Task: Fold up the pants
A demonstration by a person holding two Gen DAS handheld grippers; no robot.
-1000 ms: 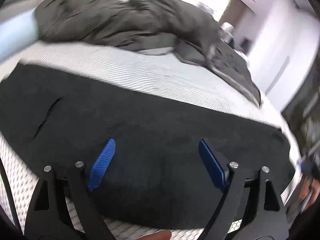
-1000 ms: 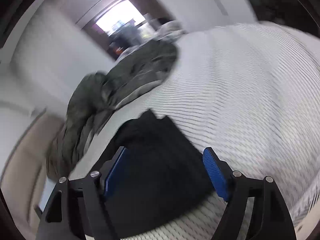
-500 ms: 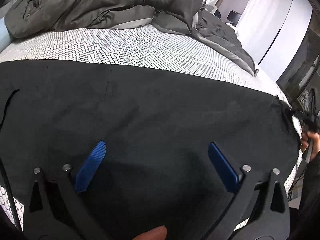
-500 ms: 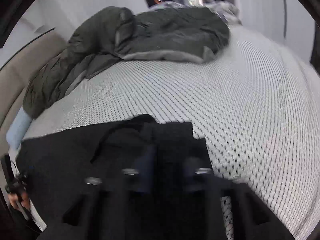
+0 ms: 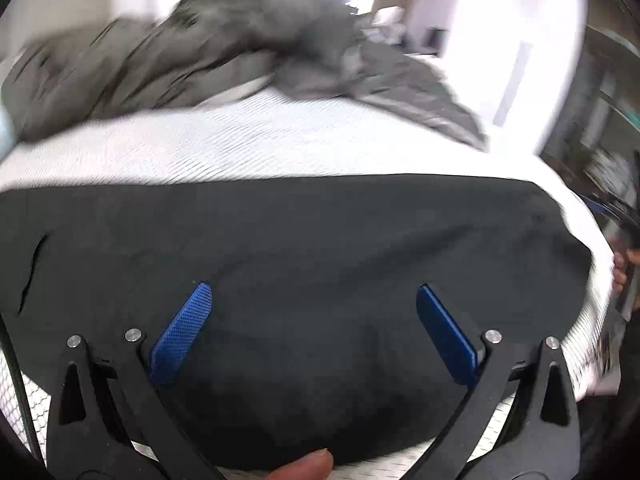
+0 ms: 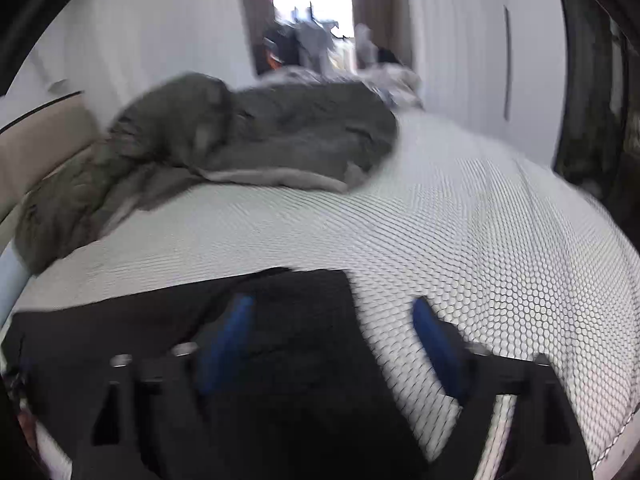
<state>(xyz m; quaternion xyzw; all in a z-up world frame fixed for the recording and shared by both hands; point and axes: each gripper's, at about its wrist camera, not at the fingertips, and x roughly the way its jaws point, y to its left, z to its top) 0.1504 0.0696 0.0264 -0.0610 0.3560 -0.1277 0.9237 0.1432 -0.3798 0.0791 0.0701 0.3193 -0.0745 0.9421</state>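
The black pants (image 5: 304,248) lie flat across the near part of the white honeycomb-patterned bed (image 5: 256,148). My left gripper (image 5: 312,320) is open and empty, its blue pads over the middle of the pants near the front edge. In the right wrist view the pants (image 6: 168,320) end in a square edge in front of me. My right gripper (image 6: 332,332) is open and empty over that right end of the pants; the view is blurred. The right gripper also shows at the far right of the left wrist view (image 5: 624,248).
A crumpled dark grey duvet (image 5: 224,52) lies along the far side of the bed; it also shows in the right wrist view (image 6: 248,140). A beige headboard (image 6: 36,148) is at the left. Bare mattress (image 6: 500,248) lies to the right of the pants.
The right gripper's jaws have spread apart and its view has tilted up a little. The left gripper has drawn back slightly, so more bed shows beyond the pants.
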